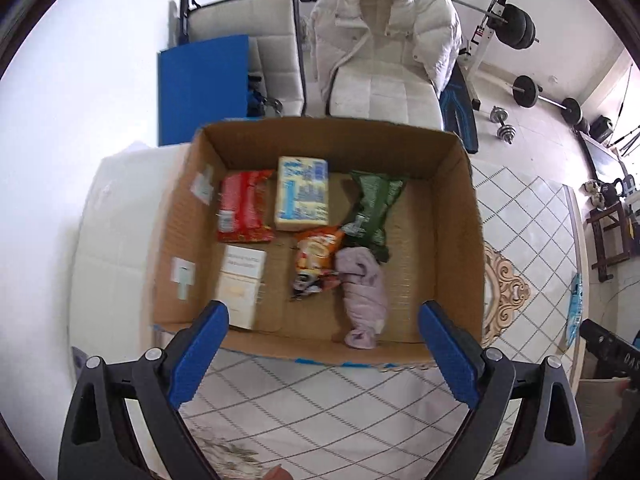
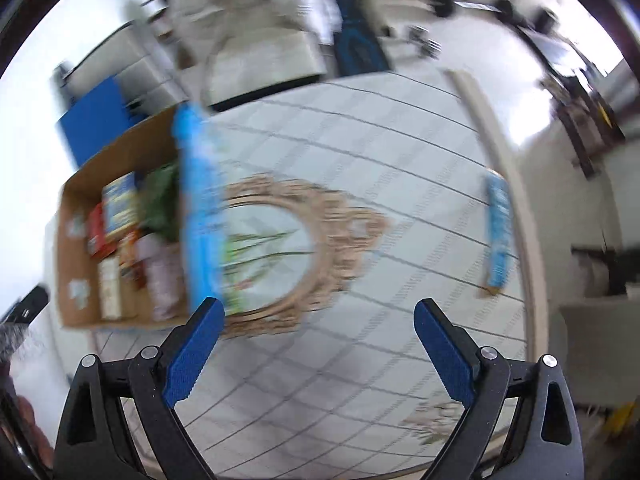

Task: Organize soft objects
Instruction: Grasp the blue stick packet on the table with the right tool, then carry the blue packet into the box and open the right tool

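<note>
An open cardboard box [image 1: 452,216] sits on the table. It holds a red packet [image 1: 242,208], a yellow-blue tissue pack [image 1: 302,194], a green packet [image 1: 374,206], an orange snack bag [image 1: 316,256], a white pack [image 1: 242,284] and a lilac rolled cloth [image 1: 366,300]. My left gripper [image 1: 323,322] is open and empty, just above the box's near edge. My right gripper [image 2: 316,320] is open and empty above the tablecloth; this view is blurred. The box [image 2: 80,312] lies at its left. A blue packet [image 2: 498,236] lies at the table's right edge.
The patterned tablecloth [image 1: 320,400] covers a round table with a beige medallion [image 2: 336,216]. A chair with a white puffer coat [image 1: 384,48], a blue board [image 1: 202,88] and gym weights [image 1: 520,28] stand behind. The blue-taped box wall [image 2: 202,208] rises near my right gripper's left finger.
</note>
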`<state>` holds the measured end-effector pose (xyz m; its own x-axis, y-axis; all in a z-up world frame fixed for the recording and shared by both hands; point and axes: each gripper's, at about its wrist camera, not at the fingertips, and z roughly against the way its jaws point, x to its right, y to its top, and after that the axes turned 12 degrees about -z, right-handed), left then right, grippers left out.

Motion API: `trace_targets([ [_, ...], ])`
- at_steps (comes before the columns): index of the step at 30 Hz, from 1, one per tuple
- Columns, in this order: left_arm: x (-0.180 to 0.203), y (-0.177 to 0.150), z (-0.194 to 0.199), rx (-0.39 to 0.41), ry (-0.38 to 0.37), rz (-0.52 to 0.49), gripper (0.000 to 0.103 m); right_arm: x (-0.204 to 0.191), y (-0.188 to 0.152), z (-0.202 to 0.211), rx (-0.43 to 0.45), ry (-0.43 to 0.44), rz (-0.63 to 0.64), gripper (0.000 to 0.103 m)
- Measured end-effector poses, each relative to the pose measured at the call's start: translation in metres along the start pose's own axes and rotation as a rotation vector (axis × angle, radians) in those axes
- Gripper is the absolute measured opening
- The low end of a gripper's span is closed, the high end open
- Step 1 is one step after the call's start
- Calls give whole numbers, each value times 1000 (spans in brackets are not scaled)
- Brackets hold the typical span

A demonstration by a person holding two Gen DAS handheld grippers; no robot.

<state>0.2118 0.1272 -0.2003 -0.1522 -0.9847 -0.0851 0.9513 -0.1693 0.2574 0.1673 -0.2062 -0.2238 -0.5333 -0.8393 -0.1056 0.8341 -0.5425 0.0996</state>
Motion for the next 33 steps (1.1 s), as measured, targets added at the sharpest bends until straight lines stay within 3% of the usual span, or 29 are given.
trace_targets([
  [4,35,13,-37,-68,-15,-8,97,83,43,-44,-42,-105,-140,98],
  [7,59,21,-64,-122,-22,-38,97,119,68,-86,-95,-182,-187,98],
  [13,98,34,-99,-197,-6,-109,97,153,93,-154,-220,-171,-261,97],
  [15,102,36,-102,-195,26,-120,97,155,96,-167,-237,-178,-269,89],
  [16,103,37,-103,-197,30,-120,97,156,97,-173,-254,-176,-278,78],
  [18,101,38,-104,-203,20,-105,97,159,95,-173,-256,-145,-312,68],
  [22,96,40,-104,-204,6,-89,97,153,94,-167,-245,-133,-302,24],
  [26,94,40,-98,-192,5,-89,97,132,86,-157,-238,-125,-254,18],
  [33,83,39,-61,-141,-21,-100,97,67,61,-96,-195,12,-126,17],
])
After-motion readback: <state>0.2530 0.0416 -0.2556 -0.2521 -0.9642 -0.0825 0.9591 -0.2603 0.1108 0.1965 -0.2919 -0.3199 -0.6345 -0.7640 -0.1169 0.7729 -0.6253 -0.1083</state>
